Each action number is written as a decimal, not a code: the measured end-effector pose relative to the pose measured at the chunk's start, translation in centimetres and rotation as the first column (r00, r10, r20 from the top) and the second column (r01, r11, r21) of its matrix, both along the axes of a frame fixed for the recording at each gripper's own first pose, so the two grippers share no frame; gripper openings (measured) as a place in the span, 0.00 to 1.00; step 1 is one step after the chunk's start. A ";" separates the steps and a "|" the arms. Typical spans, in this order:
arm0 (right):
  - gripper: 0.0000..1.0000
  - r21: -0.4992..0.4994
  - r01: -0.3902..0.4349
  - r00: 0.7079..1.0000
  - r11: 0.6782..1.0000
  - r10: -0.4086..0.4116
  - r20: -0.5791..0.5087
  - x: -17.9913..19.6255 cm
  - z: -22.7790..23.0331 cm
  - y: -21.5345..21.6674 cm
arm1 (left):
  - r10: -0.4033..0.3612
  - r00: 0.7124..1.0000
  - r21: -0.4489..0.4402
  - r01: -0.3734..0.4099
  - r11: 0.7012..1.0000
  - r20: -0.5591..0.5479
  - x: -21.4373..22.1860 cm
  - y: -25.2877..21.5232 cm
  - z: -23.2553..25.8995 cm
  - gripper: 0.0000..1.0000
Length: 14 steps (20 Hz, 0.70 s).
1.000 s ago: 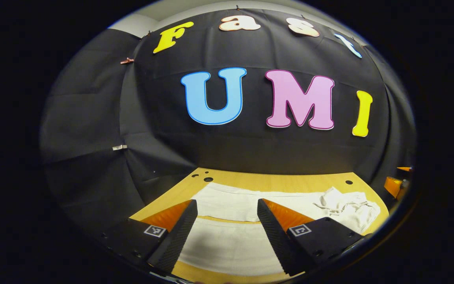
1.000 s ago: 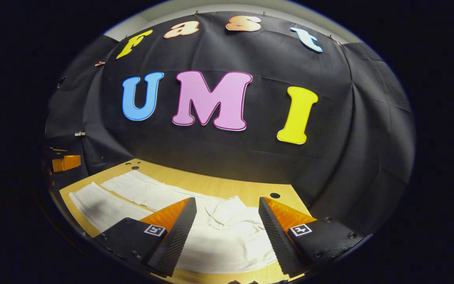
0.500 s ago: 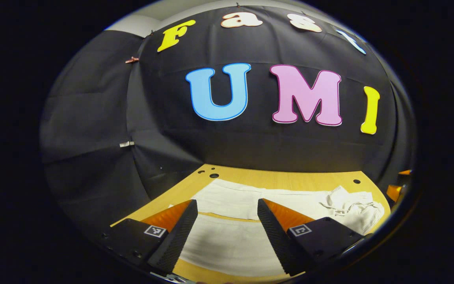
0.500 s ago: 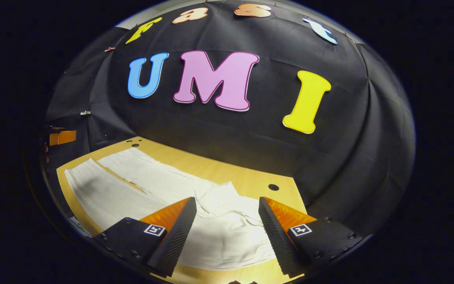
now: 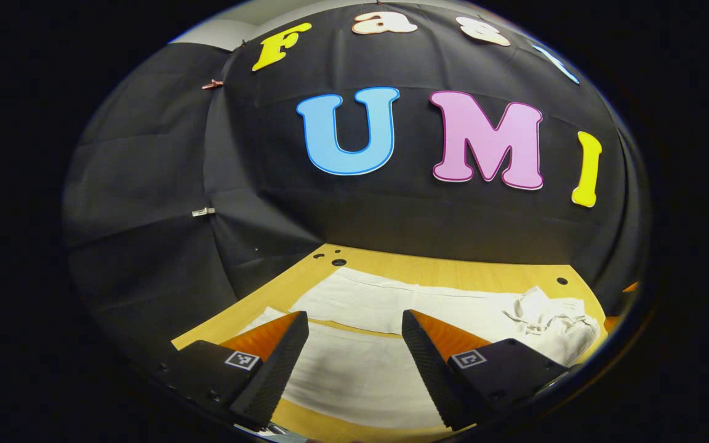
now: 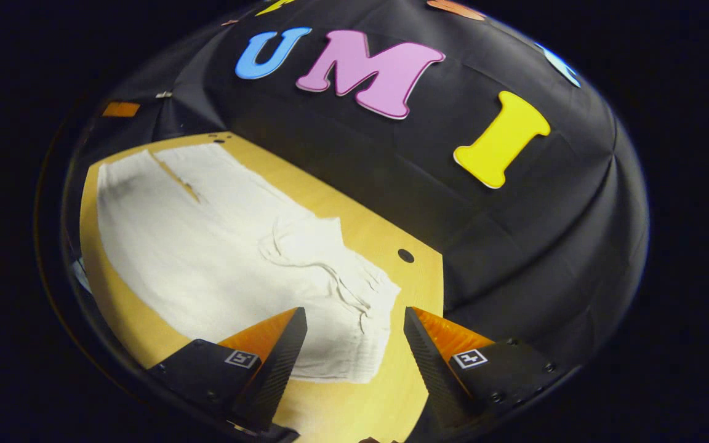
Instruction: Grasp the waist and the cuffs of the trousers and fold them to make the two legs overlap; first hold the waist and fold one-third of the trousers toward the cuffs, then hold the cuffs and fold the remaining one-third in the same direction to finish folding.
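A light wooden table (image 5: 453, 274) with small round holes stands against the booth's creased black cloth wall (image 5: 145, 184)

Hovering with jaws apart, left hand-held gripper (image 5: 354, 360), over white trousers (image 5: 391, 320) lying flat on table (image 5: 453, 274).

Both views share trousers (image 5: 385, 307) (image 6: 207, 246) (right tilted).
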State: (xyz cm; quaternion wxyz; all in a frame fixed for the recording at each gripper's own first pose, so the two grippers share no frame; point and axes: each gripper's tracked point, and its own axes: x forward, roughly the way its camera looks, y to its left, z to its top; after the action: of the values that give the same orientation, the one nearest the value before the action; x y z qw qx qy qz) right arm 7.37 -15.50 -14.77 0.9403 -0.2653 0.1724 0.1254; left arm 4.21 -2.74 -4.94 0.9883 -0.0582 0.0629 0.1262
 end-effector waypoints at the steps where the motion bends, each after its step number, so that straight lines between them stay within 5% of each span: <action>1: 0.98 -0.048 -0.030 0.999 0.998 0.029 -0.018 -0.2 -0.9 -0.4 | -0.002 1.000 -0.003 0.002 1.000 -0.007 0.0 0.1 -0.4 0.97; 7: 0.98 -0.273 -0.246 0.967 0.930 0.216 -0.134 -2.0 -6.2 -1.4 | 0.020 0.999 0.010 -0.019 1.000 -0.035 -0.1 0.4 -1.3 0.97; 14: 0.98 -0.429 -0.346 0.935 0.834 0.271 -0.229 -2.0 -11.2 -3.6 | 0.054 0.996 0.008 -0.053 0.999 -0.074 -1.0 1.8 -2.8 0.97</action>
State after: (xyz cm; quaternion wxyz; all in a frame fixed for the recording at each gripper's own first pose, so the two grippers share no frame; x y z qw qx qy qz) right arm 5.33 -19.12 -25.95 0.8002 -0.4951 0.2263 0.2516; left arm 3.22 -0.96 -7.79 0.9817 -0.0523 0.0974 0.1549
